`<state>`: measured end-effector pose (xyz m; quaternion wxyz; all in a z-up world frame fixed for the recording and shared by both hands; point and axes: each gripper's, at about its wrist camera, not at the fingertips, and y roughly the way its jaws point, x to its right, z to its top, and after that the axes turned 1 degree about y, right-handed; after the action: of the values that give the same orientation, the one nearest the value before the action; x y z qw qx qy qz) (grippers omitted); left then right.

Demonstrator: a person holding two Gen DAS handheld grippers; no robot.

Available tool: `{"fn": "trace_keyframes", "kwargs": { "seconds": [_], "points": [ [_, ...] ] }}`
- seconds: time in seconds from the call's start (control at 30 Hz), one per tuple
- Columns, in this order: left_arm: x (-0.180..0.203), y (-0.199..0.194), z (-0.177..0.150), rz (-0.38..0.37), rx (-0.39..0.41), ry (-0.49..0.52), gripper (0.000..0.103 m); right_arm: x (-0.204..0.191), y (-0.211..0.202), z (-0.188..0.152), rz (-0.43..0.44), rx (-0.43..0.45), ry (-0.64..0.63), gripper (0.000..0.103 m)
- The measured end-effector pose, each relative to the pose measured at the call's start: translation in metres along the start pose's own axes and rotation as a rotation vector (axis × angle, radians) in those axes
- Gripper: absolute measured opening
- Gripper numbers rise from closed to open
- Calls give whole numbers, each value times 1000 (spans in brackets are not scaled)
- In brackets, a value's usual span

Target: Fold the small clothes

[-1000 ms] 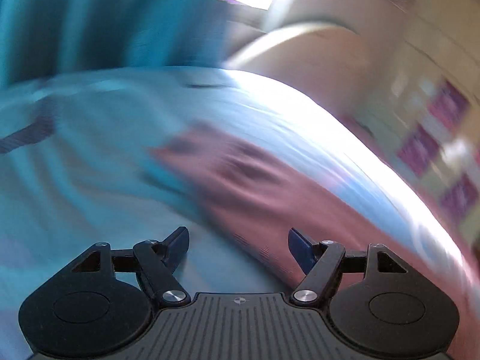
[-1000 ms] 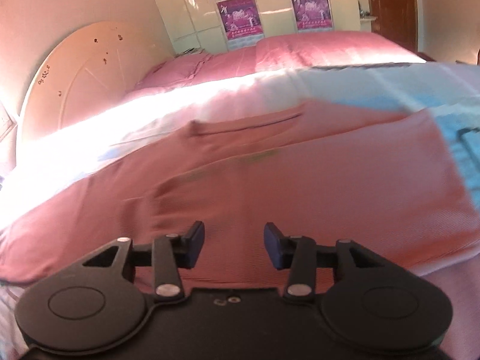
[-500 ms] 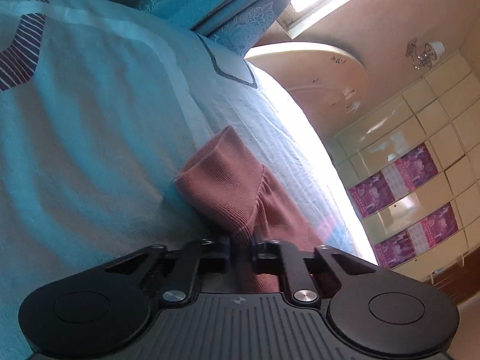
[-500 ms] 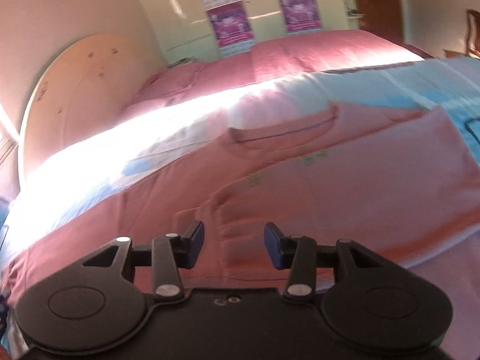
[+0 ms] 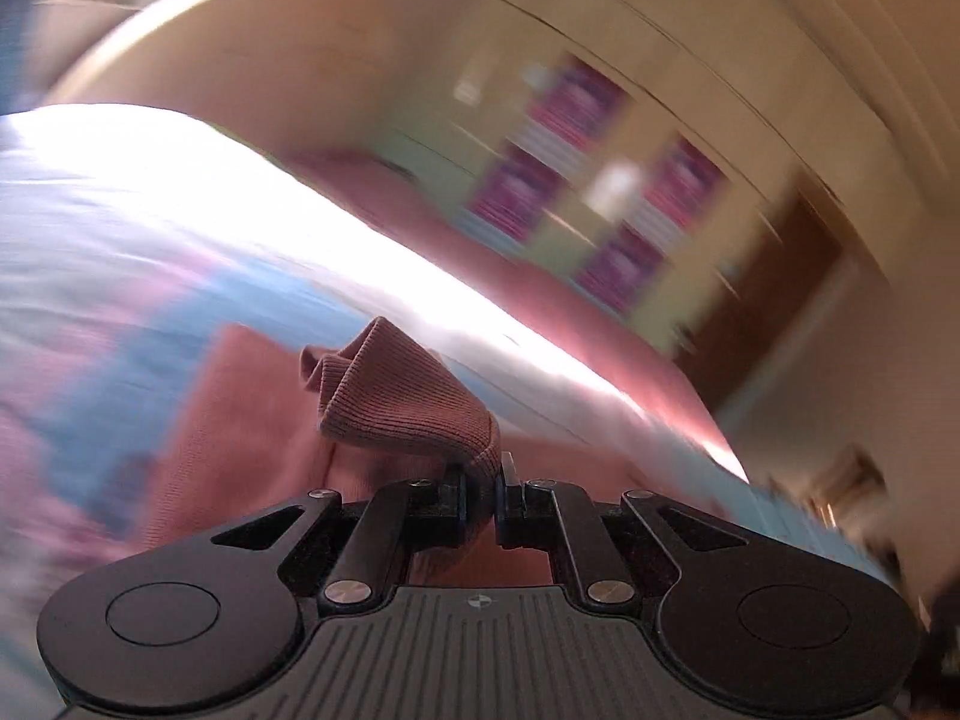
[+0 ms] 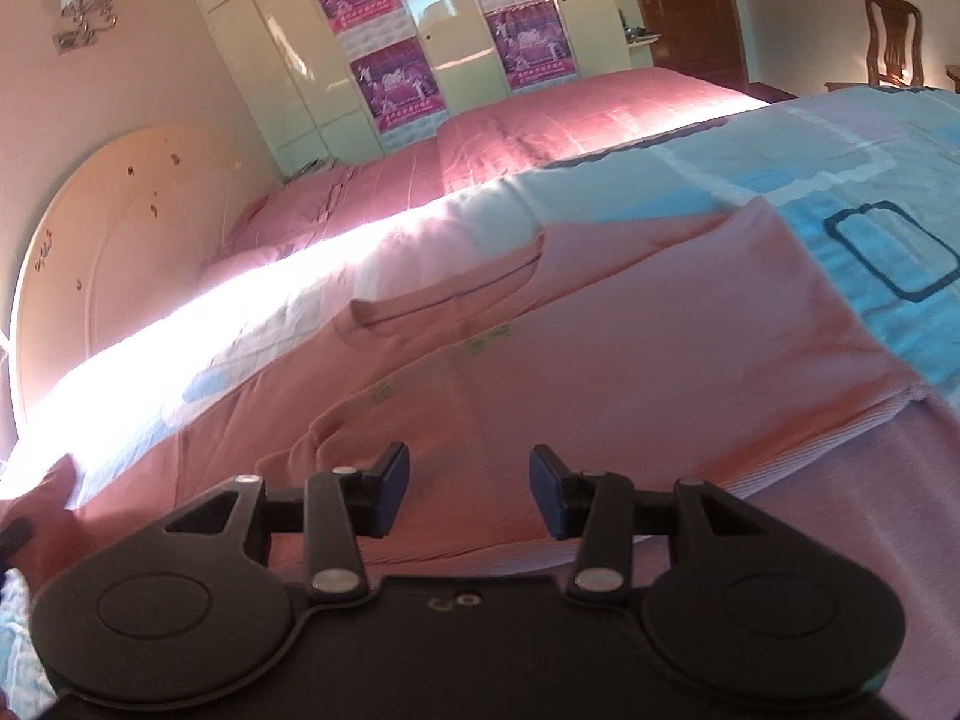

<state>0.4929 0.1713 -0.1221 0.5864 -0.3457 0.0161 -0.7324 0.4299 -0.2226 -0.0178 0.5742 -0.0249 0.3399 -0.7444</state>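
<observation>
A pink long-sleeved knit top (image 6: 600,354) lies spread flat on the blue patterned bedcover (image 6: 870,180), neckline toward the far side. My left gripper (image 5: 482,489) is shut on the ribbed cuff (image 5: 396,402) of one sleeve, which is lifted off the bed; the cuff sticks up beyond the fingertips. The rest of the top (image 5: 240,420) shows blurred below it. My right gripper (image 6: 470,486) is open just above the top's lower body, with nothing between its pads. At the left edge of the right wrist view the lifted sleeve end (image 6: 42,516) is visible.
A second bed with a pink cover (image 6: 540,126) stands beyond, with a cream rounded headboard (image 6: 120,222) at left. A cream wardrobe with purple posters (image 6: 390,78) lines the back wall. A brown door (image 6: 690,6) and a wooden chair (image 6: 894,42) are at far right.
My left gripper closed on the sleeve cuff and has swung with it, lifted, across the bed toward the top's body. The right gripper shifted slightly over the top and stayed open.
</observation>
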Motion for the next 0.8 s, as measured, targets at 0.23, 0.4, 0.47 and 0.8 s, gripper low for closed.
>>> {"fn": "trace_keyframes", "kwargs": {
  "seconds": [0.23,0.4,0.47,0.8],
  "points": [
    [144,75,-43,-80,-196,216,8,40,-4,8,23,-4,74,45],
    [201,117,-89,-107,-356,347,43,68,1,14,83,-36,130,72],
    [207,104,-86,-135,-316,342,52,71,3,17,122,-46,124,64],
    [90,-10,-67,215,-186,342,53,43,52,12,174,-179,29,46]
  ]
}}
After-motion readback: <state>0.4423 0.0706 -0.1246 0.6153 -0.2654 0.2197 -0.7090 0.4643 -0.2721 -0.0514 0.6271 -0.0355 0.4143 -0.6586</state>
